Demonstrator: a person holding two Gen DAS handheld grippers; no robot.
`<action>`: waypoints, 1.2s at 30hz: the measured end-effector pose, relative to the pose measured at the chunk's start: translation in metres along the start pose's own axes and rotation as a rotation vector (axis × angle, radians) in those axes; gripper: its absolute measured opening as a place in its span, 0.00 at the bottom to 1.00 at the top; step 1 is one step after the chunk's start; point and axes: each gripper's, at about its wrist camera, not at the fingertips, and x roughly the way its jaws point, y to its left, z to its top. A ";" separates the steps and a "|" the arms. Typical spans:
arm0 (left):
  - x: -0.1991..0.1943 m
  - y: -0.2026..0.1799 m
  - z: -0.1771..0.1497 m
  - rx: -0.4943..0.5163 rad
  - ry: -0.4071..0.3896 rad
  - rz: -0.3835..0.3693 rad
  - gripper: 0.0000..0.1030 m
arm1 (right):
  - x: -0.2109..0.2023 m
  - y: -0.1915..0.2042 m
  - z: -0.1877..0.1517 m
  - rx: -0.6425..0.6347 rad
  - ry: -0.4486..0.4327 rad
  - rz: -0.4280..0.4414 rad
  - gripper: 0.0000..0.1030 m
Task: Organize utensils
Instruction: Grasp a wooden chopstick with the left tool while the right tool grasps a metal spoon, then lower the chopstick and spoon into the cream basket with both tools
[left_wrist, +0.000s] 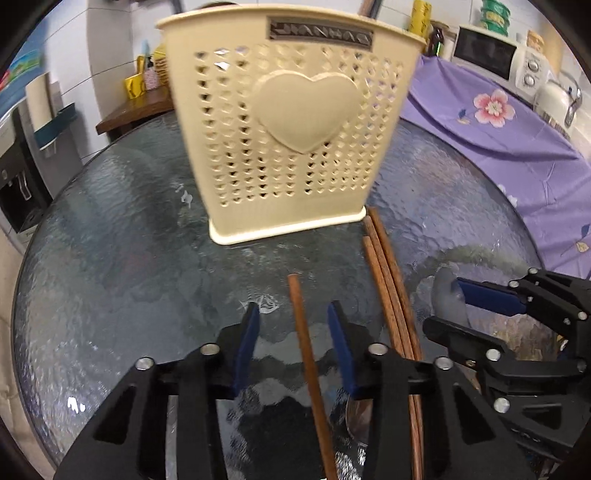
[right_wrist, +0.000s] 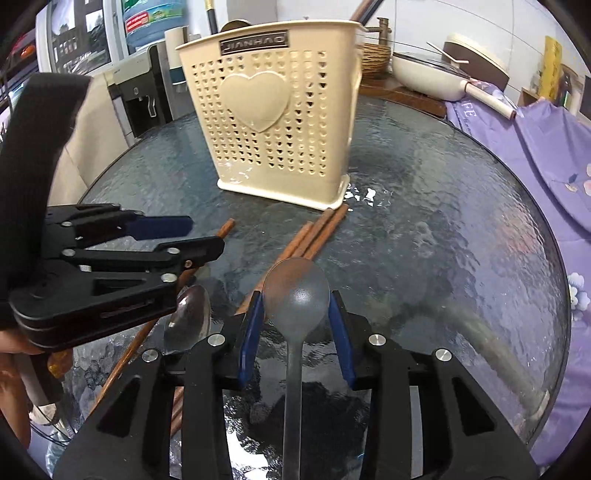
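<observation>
Now both tongs gape: left astride a wooden chopstick, right flanking a matte grey spoon.

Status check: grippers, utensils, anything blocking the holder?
Left gripper open, straddling single brown wooden chopstick. Right gripper open around grey plastic spoon. Cream perforated utensil holder upright, approach unobstructed.

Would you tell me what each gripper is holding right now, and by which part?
Nothing is held. The left gripper is open around a brown wooden chopstick; the right gripper is open around a grey spoon.
</observation>
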 end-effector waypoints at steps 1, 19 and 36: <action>0.003 -0.001 0.000 0.006 0.007 0.002 0.29 | -0.001 -0.002 0.000 0.005 -0.001 0.002 0.36; 0.011 -0.010 0.007 0.036 0.021 0.060 0.07 | -0.006 -0.009 0.004 0.030 -0.018 0.010 0.36; -0.056 0.010 0.022 -0.032 -0.162 0.030 0.07 | -0.034 -0.016 0.016 0.045 -0.128 0.061 0.36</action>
